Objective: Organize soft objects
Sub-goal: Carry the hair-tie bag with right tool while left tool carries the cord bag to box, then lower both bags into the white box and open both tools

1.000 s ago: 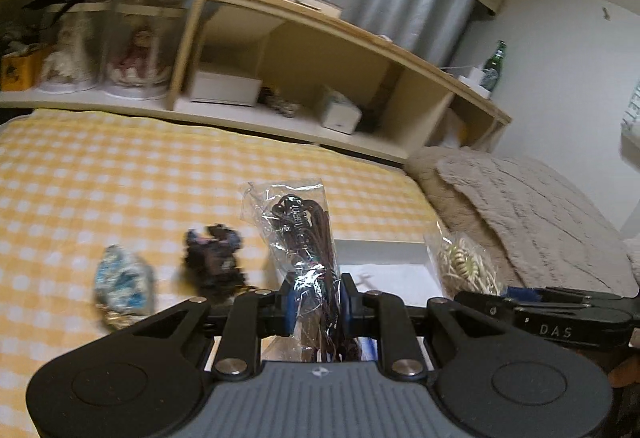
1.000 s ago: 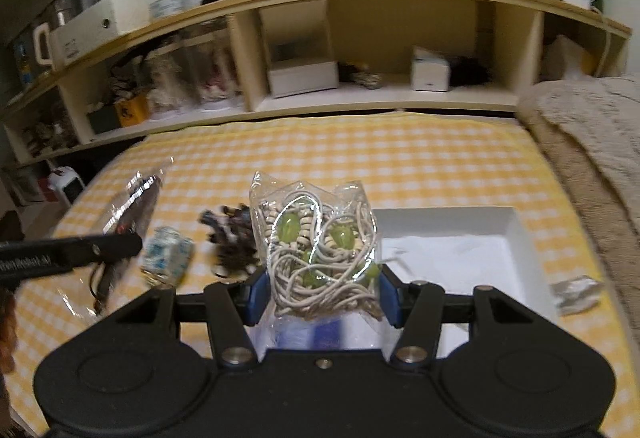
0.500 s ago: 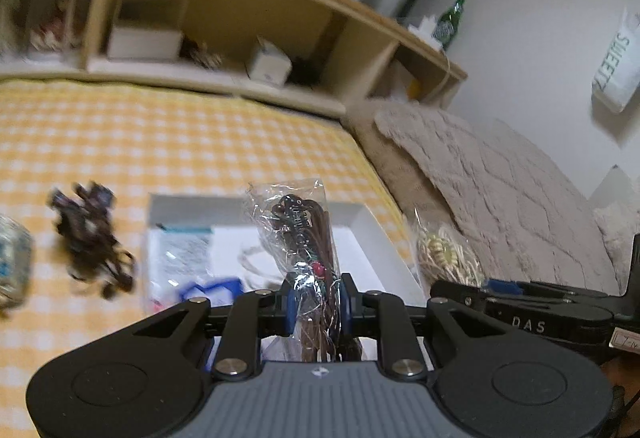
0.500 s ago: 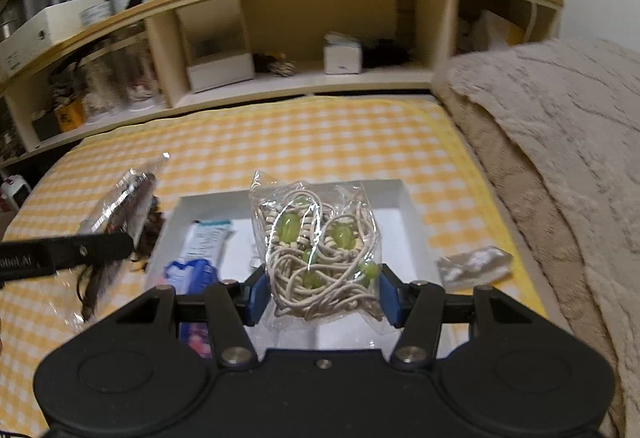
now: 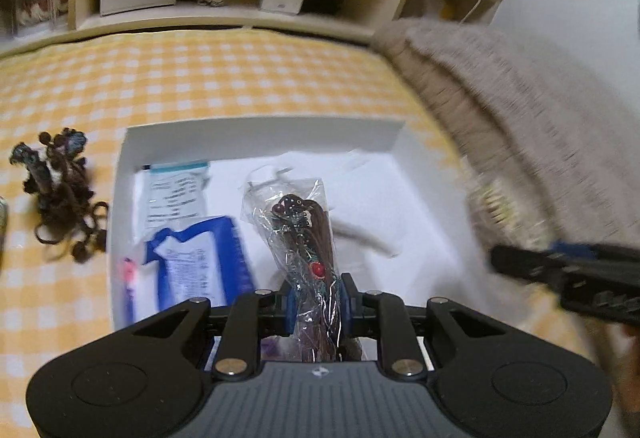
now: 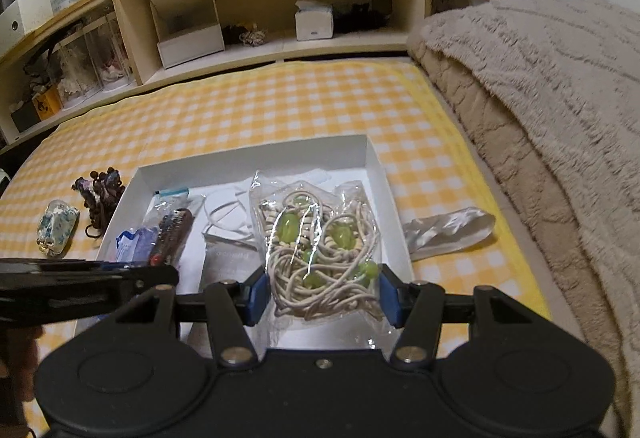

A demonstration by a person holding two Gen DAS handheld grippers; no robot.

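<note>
I have a packet in each tool and both hang over the white box [image 6: 372, 158] that sits on the yellow checked bed [image 6: 320, 98], so I judge this as the delivery step: carry done, release not yet made.

My left tool [image 5: 316, 302] is pressed tight on a narrow clear bag of dark brown cord [image 5: 304, 230], pinching it low so the bag stands up above the jaws; below it lie the box floor and a blue-and-white packet [image 5: 200, 262] already inside. My right tool [image 6: 320, 292] stands about half spread, its blue pads pinching a fatter clear bag of cream cord with green beads [image 6: 316, 238], which hangs over the right half of the box.

Next, I think, each tool needs to go lower into the box before the jaws part, so the bags do not slide off the rim. The two tools are close together, so I would drop one first. The packets are slippery and floppy; a gentle opening should do.

Still outside the box: a dark tangled bundle [image 6: 102, 198] and a small blue-white pouch [image 6: 56, 226] to its left, and a silvery wrapper [image 6: 448, 230] to its right.
</note>
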